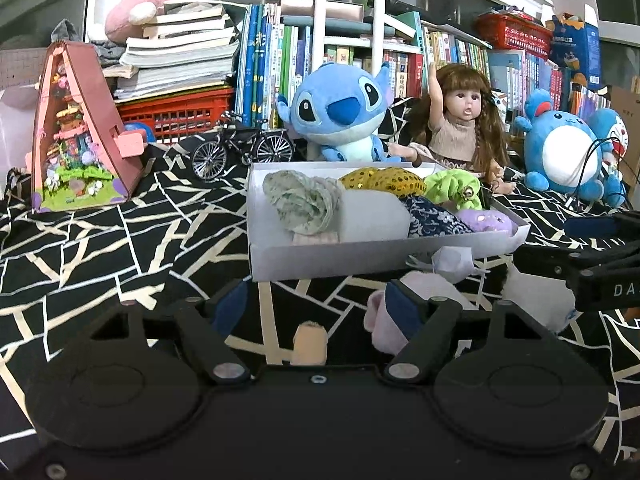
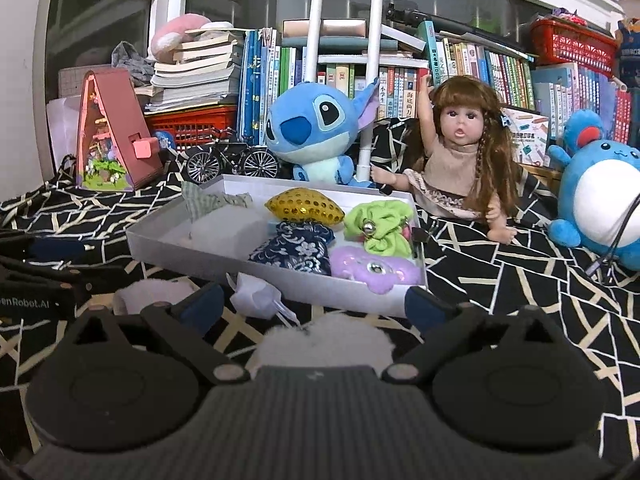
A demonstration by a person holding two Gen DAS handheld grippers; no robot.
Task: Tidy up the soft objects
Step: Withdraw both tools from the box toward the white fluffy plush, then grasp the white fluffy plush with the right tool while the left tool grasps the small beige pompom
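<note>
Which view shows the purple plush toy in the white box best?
The right wrist view: the purple plush toy lies fully exposed in the shallow white box's near right corner. In the left wrist view only its top shows above the box wall.

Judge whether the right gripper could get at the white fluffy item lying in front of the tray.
Probably yes. The right gripper stands open, the white fluffy item lies just below between its fingers, and nothing covers it; the tray sits behind.

left gripper (image 1: 316,306): black housing, round discs, silver screws, blue pads
right gripper (image 2: 314,308): same build, ribbed grey centre
</note>
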